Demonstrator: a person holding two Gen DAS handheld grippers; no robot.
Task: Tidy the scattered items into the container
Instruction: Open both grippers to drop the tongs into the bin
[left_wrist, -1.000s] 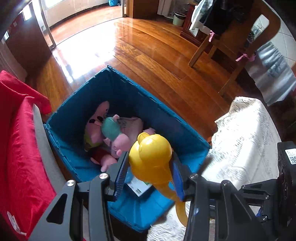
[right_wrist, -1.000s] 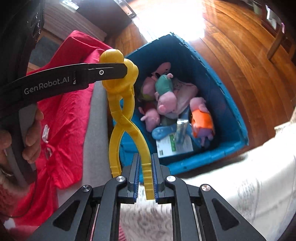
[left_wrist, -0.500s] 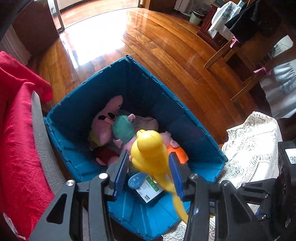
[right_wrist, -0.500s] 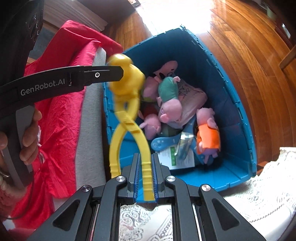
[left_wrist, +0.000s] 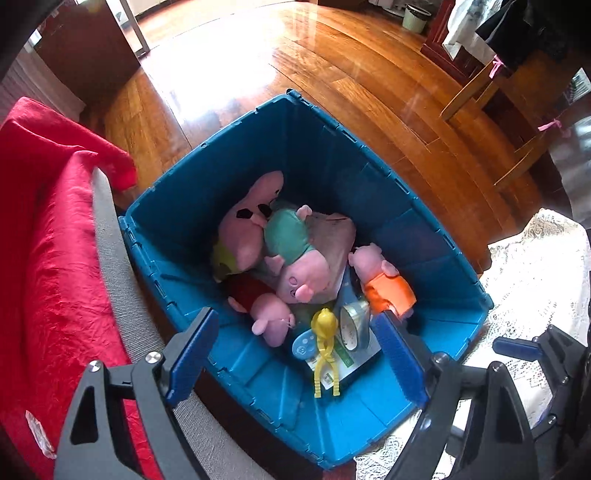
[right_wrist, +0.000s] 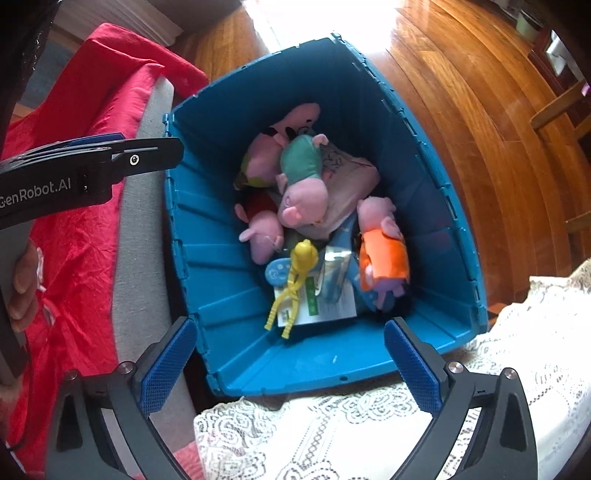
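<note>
Now I have both tools spread wide and holding nothing: the left gripper (left_wrist: 295, 354) and the right gripper (right_wrist: 291, 365) both hang above the near rim of the blue bin (right_wrist: 369, 85), touching nothing I can see. The yellow tongs (right_wrist: 295, 284) lie inside the bin, on top of a white paper card (right_wrist: 325, 299), just beside a silver pouch (right_wrist: 334, 273). Around them sit several pink pig plush toys (left_wrist: 303, 273), one in orange (right_wrist: 384, 254), filling the far half. A red blanket (left_wrist: 44, 240) flanks the bin's left, a lace cloth (right_wrist: 369, 435) its near side. The tongs' long axis runs from me toward the plush, rounded head pointing away, handles toward me.
</note>
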